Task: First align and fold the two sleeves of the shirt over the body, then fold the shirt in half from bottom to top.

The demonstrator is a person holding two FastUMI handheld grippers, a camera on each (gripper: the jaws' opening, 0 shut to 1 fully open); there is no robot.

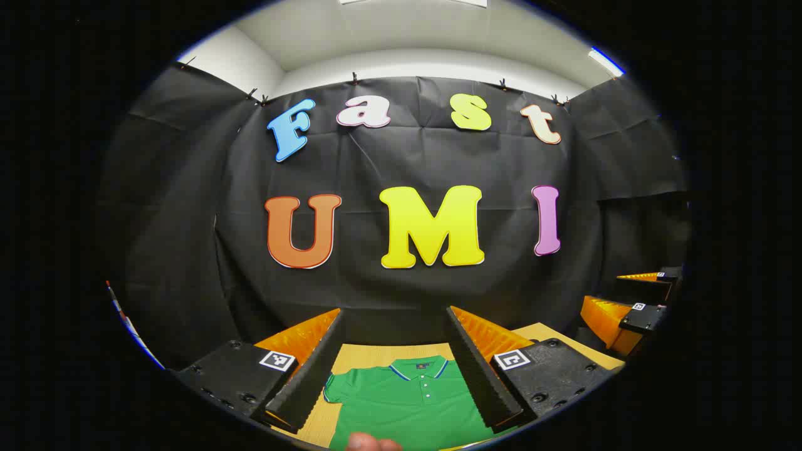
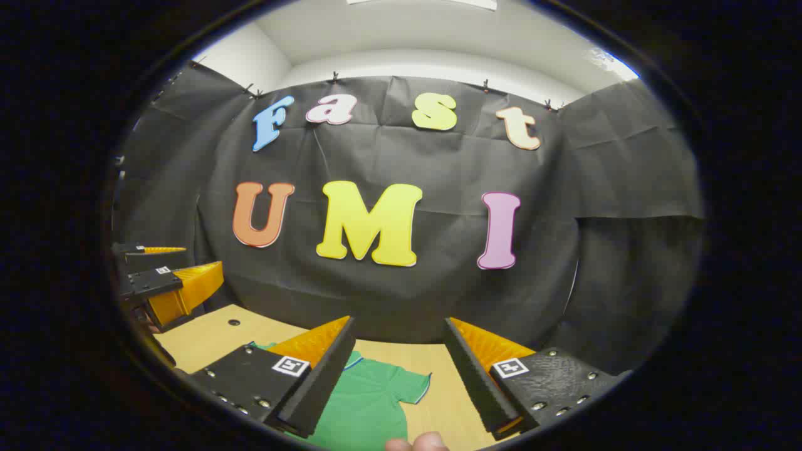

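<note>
The green shirt point(image 1: 407, 401) lies flat on the wooden table point(image 1: 376, 354), collar toward the wall, one short sleeve point(image 2: 410, 385) spread out. The left gripper point(image 1: 398, 360) hangs above it with jaws wide apart, empty. The right gripper point(image 2: 398, 369) does likewise, beside that sleeve.

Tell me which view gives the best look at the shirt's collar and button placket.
The left gripper view. There the green shirt lies on the table between the open left gripper fingers, collar and buttons facing the camera. In the right gripper view the shirt shows mainly one sleeve, its collar mostly behind a finger of the right gripper.
</note>
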